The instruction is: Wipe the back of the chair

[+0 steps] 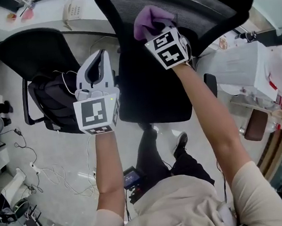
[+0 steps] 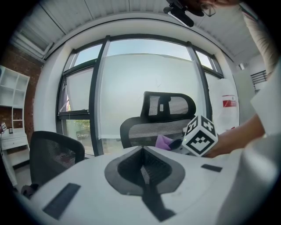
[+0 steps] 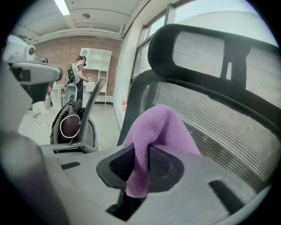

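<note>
My right tool (image 3: 141,166) is closed on a purple cloth (image 3: 160,127). Its pads pinch a fold, so a soft bunch stands ahead of the jaws and a tail hangs below. The cloth sits right at the mesh back (image 3: 228,118) of the black office chair (image 1: 154,94), just below the headrest (image 3: 210,48), though I cannot tell whether it actually presses on the mesh. My left tool (image 2: 142,169) has its jaws together with nothing between them and hangs to the left of the chair, apart from it. I judge the cloth light, limp and grippy, so this pinch near its middle serves well, provided enough cloth leads the pads to keep hard plastic off the mesh. The back I take to be springy: the mesh will give under pressure while the frame rim (image 3: 131,103) stays stiff. The chair probably swivels or rolls if I push hard, so the idle left tool could steady the frame edge. The back is broad and open across. The limits are the rim, the headrest support (image 3: 228,66), and a second chair (image 1: 31,51) carrying a dark bag (image 1: 55,101) close on my left.
</note>
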Demonstrator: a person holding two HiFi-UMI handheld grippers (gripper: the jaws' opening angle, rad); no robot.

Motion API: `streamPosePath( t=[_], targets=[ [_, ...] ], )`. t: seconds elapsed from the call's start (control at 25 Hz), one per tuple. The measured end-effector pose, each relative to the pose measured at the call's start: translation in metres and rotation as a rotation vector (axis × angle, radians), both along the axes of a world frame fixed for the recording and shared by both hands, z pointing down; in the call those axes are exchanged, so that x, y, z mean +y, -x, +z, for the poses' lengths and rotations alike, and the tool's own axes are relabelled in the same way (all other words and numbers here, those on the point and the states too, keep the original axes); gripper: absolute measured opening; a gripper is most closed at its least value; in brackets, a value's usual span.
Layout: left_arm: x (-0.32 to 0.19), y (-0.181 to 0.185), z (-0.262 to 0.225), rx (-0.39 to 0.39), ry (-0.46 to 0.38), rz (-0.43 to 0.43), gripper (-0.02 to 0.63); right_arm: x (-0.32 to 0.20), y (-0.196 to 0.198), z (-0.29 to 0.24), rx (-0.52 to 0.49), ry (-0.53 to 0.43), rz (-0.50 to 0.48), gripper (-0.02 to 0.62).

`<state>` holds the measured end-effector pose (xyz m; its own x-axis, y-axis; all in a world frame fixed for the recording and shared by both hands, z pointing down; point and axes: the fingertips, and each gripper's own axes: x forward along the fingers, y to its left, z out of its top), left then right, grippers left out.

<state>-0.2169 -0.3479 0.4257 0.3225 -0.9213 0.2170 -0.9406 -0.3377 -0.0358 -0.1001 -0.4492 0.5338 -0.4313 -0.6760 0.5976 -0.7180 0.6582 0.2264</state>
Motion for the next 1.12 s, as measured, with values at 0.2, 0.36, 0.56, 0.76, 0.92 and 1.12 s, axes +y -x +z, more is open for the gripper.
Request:
streamPosePath(
  t=[0.2,0.36,0.56,0.76,0.92,1.12],
  targets=[
    [0.02,-0.019,-0.03,-0.009,-0.023,0.014,0.008,0.04,-0.028,-0.05,-0.049,-0.056,0.015,0.051],
    [0.044,-0.039,-0.056,-0.029,-0.051,0.026,0.008,0.075,-0.059,-0.102,-0.088,-0.115,0.03,0.051],
    [0.089,-0.062,-0.099,-0.068,-0.103,0.031,0.008,0.135,-0.093,-0.166,-0.118,-0.193,0.011,0.051],
    [0.14,-0.078,-0.136,-0.102,-0.142,0.029,0.008,0.188,-0.119,-0.217,-0.127,-0.274,-0.016,0.051],
    [0.189,-0.09,-0.168,-0.129,-0.172,0.012,0.008,0.236,-0.143,-0.254,-0.158,-0.307,-0.025,0.051],
    [0.248,-0.11,-0.201,-0.155,-0.211,-0.007,0.008,0.298,-0.17,-0.295,-0.202,-0.343,-0.057,0.051]
  ],
)
